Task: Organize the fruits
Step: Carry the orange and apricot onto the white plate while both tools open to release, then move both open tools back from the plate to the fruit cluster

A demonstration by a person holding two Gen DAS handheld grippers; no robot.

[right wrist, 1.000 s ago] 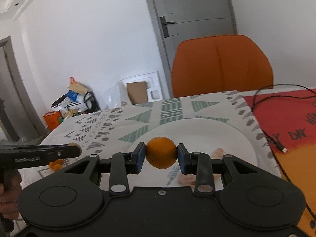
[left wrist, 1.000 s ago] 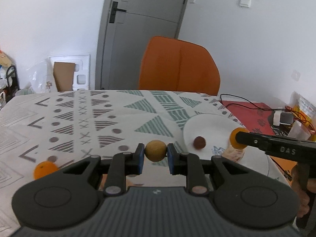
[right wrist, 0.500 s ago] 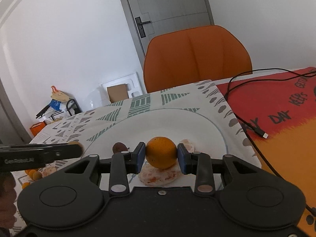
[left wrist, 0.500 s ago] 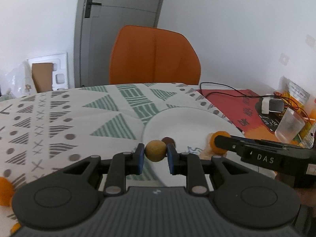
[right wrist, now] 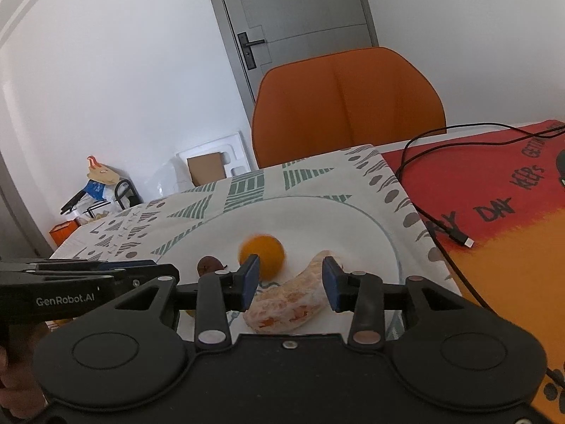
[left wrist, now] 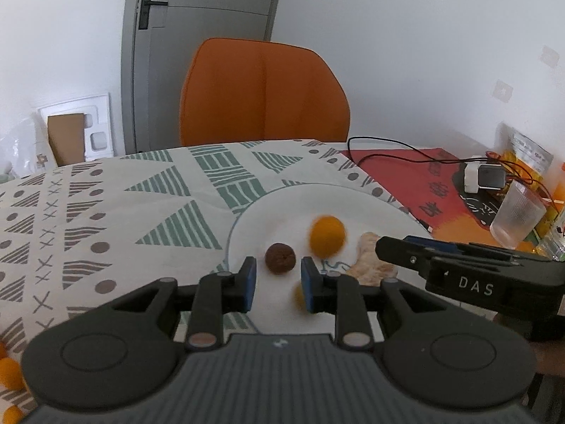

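**Two sets of jaws open over the plate, fruit loose on it**

Several small orange fruits lie at the far left edge of my left camera's view, on the patterned tablecloth, well apart from everything else; I judge they are what is left to collect. Next comes my left gripper, level and pointing across the near rim of the white plate. Its blue pads stand apart with nothing between them. A blurred yellowish fruit shows low beside the right pad, partly hidden, and whether it is touching the plate I cannot tell. Just beyond the pads sits a dark brown round fruit on the plate, and past it a blurred orange, which I take to be rolling or settling.

Moving right, a peeled citrus segment lies on the plate near its front edge. My right gripper hovers low over it, pads spread wide on either side of the segment without touching it, gripping nothing. I read the plate as the gathering place, which would explain why both hands point inward at it, the left from the tablecloth side, the right from the red mat side. A black cable trails over that mat, clear of the plate.
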